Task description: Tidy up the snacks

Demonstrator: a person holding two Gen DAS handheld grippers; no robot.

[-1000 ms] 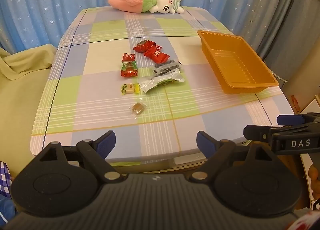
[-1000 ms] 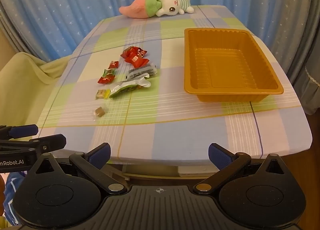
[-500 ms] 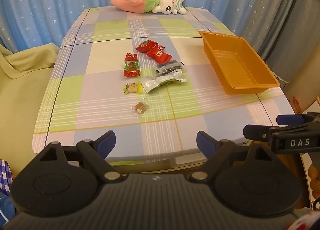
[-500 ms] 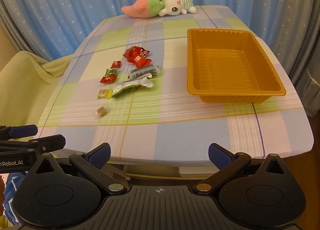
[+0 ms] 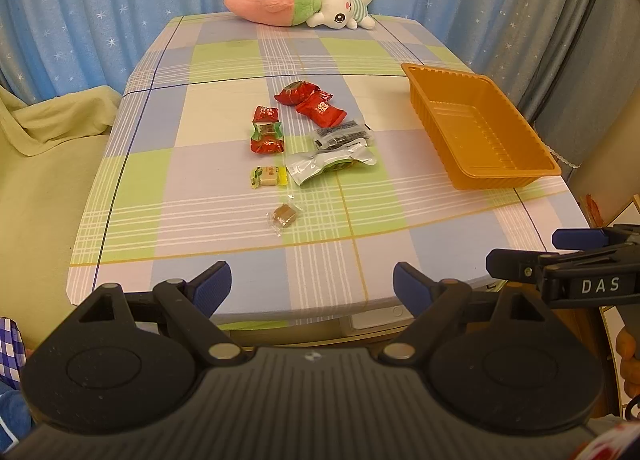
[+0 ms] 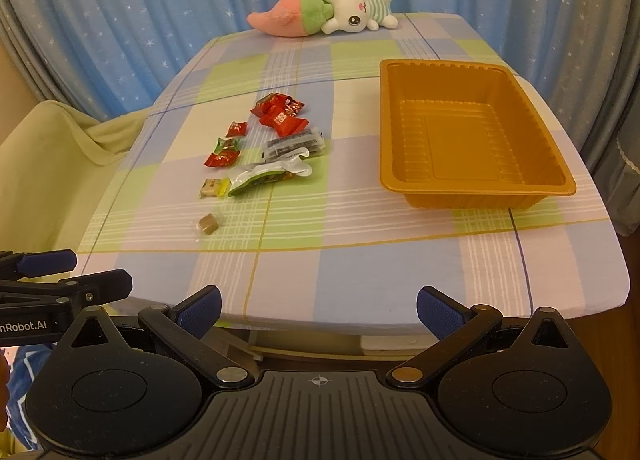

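Both views now sit slightly nearer the checked tabletop than a second ago; the left hand-held gripper and right hand-held gripper hang wide open and empty off its near edge. Small wrapped snacks lie untouched mid-tabletop, left of the empty orange plastic tray by the right edge. Approach only just begun; nothing sorted yet.
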